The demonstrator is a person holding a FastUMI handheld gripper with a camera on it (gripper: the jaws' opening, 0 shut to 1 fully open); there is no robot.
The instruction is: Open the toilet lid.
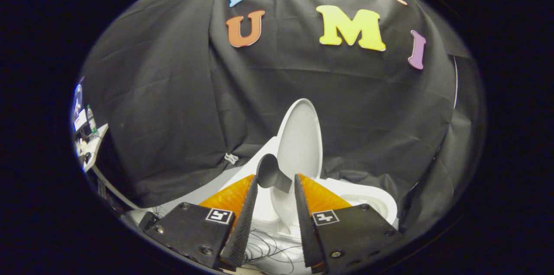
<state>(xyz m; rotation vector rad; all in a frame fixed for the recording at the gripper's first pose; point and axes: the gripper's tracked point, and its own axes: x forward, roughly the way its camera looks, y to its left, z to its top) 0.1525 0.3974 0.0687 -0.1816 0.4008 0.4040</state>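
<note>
We see black cloth (173, 106) walling the booth. The lid (299, 136) stands raised beyond our fingers (242, 218), with a grey handle (272, 175) between the tips. Our gripper (276, 179) is released, grasping nothing.

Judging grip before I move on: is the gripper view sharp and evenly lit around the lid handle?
Gripper view: handle sharp but dark, in shadow between the open gripper fingertips; raised toilet lid evenly lit, no glare; fisheye bends the booth wall.

You see a smooth, glossy plastic lid (300, 136), a matt grey knob (269, 173), and creased matt cloth (173, 114) behind.
</note>
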